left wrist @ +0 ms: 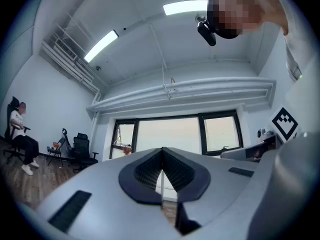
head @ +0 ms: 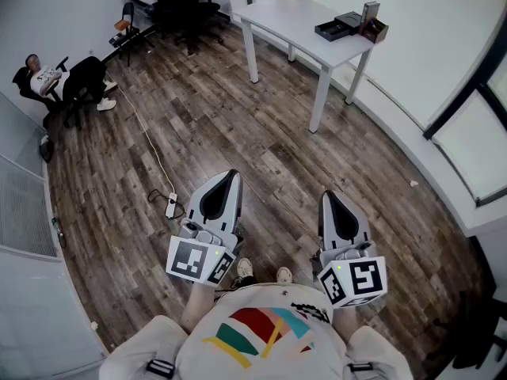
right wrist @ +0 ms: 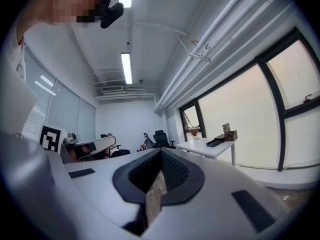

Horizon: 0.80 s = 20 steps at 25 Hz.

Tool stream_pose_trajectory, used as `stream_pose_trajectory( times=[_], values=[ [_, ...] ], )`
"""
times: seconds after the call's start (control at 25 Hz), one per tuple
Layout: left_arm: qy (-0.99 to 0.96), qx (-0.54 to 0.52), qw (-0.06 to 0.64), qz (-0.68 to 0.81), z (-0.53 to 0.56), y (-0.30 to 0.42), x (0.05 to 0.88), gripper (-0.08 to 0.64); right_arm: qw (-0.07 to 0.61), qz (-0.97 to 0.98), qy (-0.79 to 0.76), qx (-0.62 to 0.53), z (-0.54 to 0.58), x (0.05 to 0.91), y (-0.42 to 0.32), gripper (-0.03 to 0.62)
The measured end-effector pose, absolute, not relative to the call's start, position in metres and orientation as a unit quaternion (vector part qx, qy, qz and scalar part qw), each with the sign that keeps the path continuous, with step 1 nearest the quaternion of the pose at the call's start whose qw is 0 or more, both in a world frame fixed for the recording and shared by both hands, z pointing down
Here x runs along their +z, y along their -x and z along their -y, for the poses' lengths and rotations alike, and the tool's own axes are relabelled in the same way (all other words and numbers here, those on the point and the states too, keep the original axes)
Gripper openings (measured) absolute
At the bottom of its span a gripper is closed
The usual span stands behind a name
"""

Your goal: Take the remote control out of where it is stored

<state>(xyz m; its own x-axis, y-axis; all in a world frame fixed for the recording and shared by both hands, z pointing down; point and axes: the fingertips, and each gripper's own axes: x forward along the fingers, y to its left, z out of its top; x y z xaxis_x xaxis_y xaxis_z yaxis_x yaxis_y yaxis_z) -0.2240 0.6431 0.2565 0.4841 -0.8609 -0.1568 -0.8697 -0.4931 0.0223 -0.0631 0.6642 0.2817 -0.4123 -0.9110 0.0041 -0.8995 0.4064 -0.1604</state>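
Two empty grippers, jaws pressed together: grey left gripper [head: 229, 174], grey right gripper [head: 329, 196], carried level at lower centre, likely just in transit. White rectangular counter [head: 277, 16] well apart, upper centre.

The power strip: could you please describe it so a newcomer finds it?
On the wood floor, a thin white cable runs from the chairs. At its end lies the power strip, the only small white bar, dark cords beside it.
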Motion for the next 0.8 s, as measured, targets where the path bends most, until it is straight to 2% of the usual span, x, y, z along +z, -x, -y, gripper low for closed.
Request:
stream_pose_trajectory(
  times=[0.48,0.8],
  values=[
    [0.852,0.066,0.019,-0.519,-0.644,0.262,0.263,0.007,0.026,-0.841,0.536,-0.072,-0.658,0.291,0.093,-0.006],
    [0.841,0.076,0.007,-0.535,-0.637,0.305,0.268,0.007,0.044,-0.851,0.517,-0.082,-0.649,0.285,0.127,-0.006]
  ],
)
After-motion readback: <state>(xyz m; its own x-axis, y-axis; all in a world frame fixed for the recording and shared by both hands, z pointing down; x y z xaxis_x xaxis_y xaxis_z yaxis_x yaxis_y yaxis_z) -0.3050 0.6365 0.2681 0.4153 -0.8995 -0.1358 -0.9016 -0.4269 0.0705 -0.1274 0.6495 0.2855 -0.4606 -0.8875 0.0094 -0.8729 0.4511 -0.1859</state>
